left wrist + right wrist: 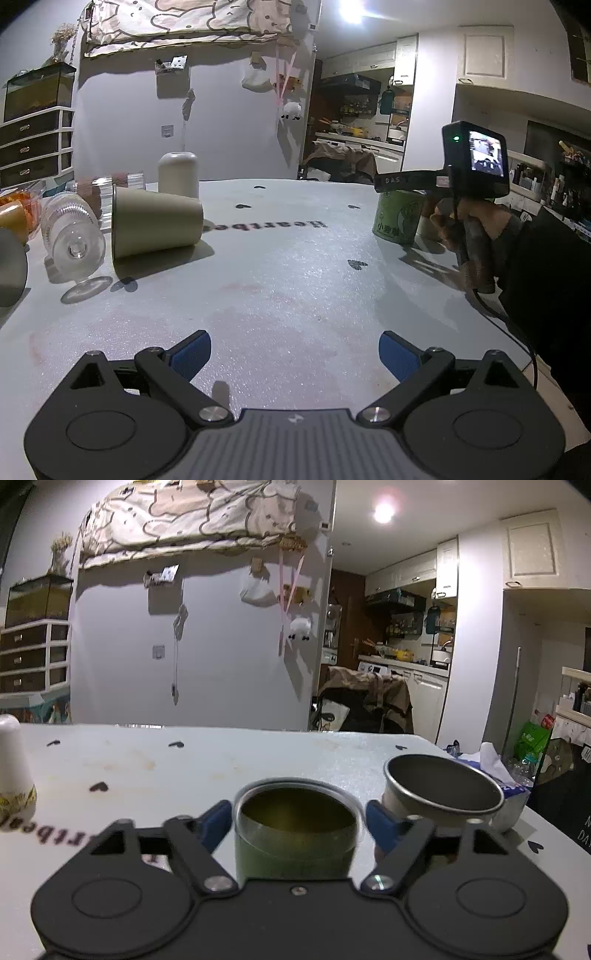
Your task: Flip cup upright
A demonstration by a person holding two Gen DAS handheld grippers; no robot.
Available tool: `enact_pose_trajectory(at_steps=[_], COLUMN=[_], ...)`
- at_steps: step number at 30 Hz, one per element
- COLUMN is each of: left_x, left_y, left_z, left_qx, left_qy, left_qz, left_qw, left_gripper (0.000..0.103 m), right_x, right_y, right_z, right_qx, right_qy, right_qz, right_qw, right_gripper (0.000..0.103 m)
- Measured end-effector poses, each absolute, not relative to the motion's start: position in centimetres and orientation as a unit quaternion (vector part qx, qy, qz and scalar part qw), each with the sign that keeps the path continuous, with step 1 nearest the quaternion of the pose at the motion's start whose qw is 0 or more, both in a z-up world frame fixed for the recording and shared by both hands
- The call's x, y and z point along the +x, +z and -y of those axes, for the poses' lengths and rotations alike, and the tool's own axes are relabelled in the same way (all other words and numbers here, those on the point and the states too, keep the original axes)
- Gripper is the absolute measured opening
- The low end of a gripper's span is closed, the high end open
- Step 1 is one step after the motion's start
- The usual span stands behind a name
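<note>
The green cup (295, 834) stands upright on the white table (280, 280), between the blue pads of the right gripper (297, 825); the jaws bracket it, but contact cannot be confirmed. A metal cup (443, 790) stands just right of the green cup. The left gripper (294, 356) hovers open, empty. A beige cup (157, 225) lies sideways, well left of the green cup.

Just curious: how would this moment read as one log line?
left gripper: open, empty | right gripper: around upright green cup, contact unclear | beige cup: lying sideways
</note>
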State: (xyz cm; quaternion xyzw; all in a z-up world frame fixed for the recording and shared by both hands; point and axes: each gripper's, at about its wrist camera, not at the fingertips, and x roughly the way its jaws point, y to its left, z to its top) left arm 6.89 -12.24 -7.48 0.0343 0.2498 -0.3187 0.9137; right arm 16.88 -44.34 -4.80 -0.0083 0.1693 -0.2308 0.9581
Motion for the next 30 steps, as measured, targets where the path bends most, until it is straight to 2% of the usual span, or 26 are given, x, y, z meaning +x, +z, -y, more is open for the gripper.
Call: enact_pose_trajectory(at_steps=[1, 8, 14, 18, 30], left_x=[6.9, 6.9, 7.1, 7.1, 6.3], left_y=[-7.5, -6.9, -5.8, -5.0, -3.9], left_z=[12.3, 12.3, 12.6, 12.9, 12.9], left_qx=[0.034, 0.033, 0.031, 0.032, 0.014], left_qy=[-0.318, -0.316, -0.311, -0.307, -0.277], left_qz=[-0.250, -0.243, -0.228, -0.216, -0.193], left_qw=[0.914, 0.917, 0.922, 0.926, 0.941], left_gripper=[0.097, 0.097, 0.097, 0.097, 0.103], right_x=[16.7, 13.8, 8.3, 4.4, -4.7], right_y=[-4.7, -3.0, -0.8, 0.1, -1.6], right_z=[44.4, 43.7, 42.3, 40.9, 36.9], right_qx=[-0.006, 0.015, 0.047, 0.030, 0.025], right_qy=[-0.229, -0.210, -0.184, -0.180, -0.188], right_qz=[-0.169, -0.148, -0.121, -0.102, -0.087], right_qw=[0.959, 0.966, 0.974, 0.978, 0.978], right_gripper=[0.092, 0.092, 0.096, 0.099, 0.103])
